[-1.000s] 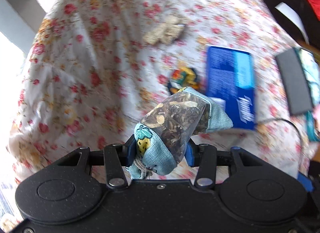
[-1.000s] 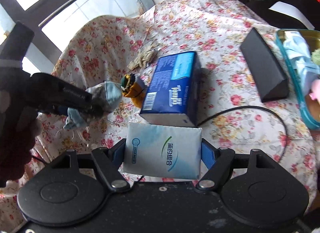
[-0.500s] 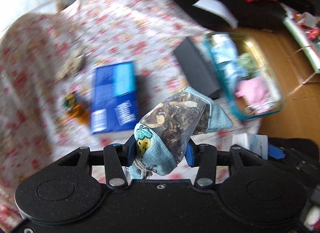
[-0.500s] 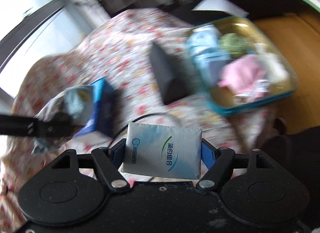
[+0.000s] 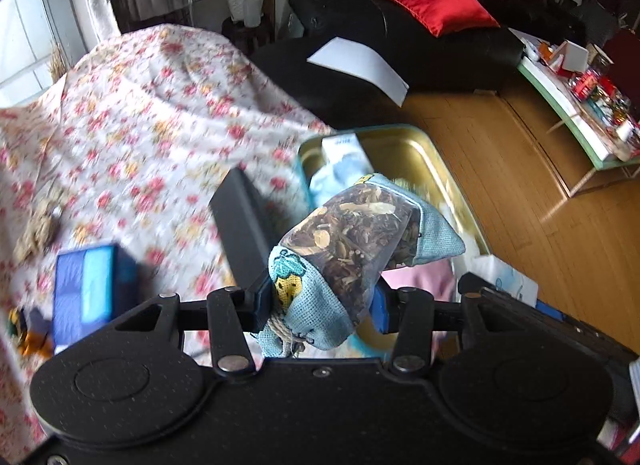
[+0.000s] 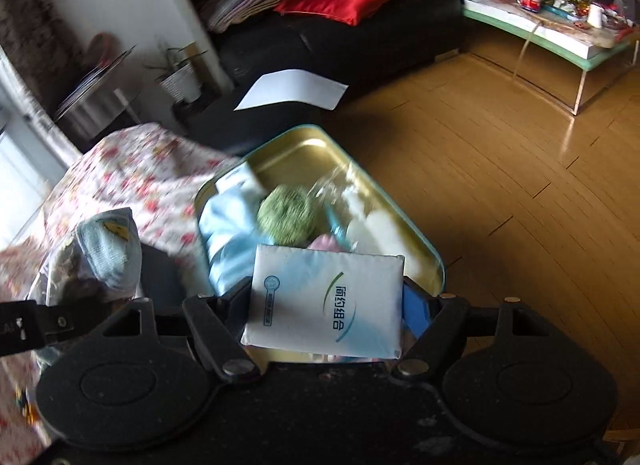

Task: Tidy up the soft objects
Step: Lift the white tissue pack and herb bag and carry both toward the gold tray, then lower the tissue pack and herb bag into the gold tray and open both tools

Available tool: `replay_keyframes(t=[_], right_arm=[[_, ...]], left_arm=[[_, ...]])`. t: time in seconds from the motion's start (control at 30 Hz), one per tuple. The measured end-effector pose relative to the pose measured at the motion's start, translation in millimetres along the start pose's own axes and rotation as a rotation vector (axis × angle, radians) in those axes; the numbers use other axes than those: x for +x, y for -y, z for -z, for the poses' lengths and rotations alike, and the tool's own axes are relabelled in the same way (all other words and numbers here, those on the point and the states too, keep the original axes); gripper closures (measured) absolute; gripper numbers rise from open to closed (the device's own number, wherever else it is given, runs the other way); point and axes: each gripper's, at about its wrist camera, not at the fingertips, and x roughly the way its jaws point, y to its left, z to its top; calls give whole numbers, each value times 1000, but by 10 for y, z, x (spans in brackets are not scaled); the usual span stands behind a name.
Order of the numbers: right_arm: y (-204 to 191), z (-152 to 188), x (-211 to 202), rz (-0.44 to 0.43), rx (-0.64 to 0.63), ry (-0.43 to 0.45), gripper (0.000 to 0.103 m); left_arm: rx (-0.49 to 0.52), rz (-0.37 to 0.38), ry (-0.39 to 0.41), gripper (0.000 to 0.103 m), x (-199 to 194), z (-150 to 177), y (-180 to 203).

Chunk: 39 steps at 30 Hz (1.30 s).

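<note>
My left gripper (image 5: pixel 320 301) is shut on a blue cloth sachet (image 5: pixel 352 245) with a clear window of dried herbs, held above the near left edge of the teal tin tray (image 5: pixel 404 137). My right gripper (image 6: pixel 332 305) is shut on a white tissue pack (image 6: pixel 326 301), held over the near end of the same tray (image 6: pixel 288 137). The tray holds a green fuzzy ball (image 6: pixel 285 214), a pale blue cloth (image 6: pixel 224 233) and pink and white soft items. The sachet also shows in the right wrist view (image 6: pixel 106 253).
A black wedge-shaped case (image 5: pixel 240 233) lies on the floral tablecloth (image 5: pixel 140 113) beside the tray. A blue tissue box (image 5: pixel 90 289), a small colourful toy (image 5: pixel 24 333) and a beige woven piece (image 5: pixel 38 231) lie further left. Wooden floor (image 6: pixel 500 169) is beyond the table edge.
Both grippers have swung right from over the tablecloth to the tin tray, each still holding its item. The right gripper now hangs over the tray itself.
</note>
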Motion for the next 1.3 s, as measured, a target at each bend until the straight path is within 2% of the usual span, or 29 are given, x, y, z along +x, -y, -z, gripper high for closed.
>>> replay_keyframes(t=[0.33,0.57,0.93,0.97,1.03,1.17,1.3], right_arm=[[-51,-495,676,79,18,8,28],[-70,-498,939,142,-34,-7,28],[-147,-548,1019,62,-48,29,27],[-150,-556,1019,59,-46,34,27],[-148,-578,1011,59,-30,48,15],[-119,-602,1014,40,-11,46,15],[-145,-589,1016,39,-33,35,15]], left_arm=[[43,-88,26,56,584,-416,352],[51,-80,-9,56,915,-638,440],[48,-64,-35,55,1231,-885,524],[47,-65,-37,51,1251,-896,522],[50,-70,-26,44,1256,-900,523],[86,-114,19,35,1183,-877,555],[85,-115,25,34,1062,-824,494]])
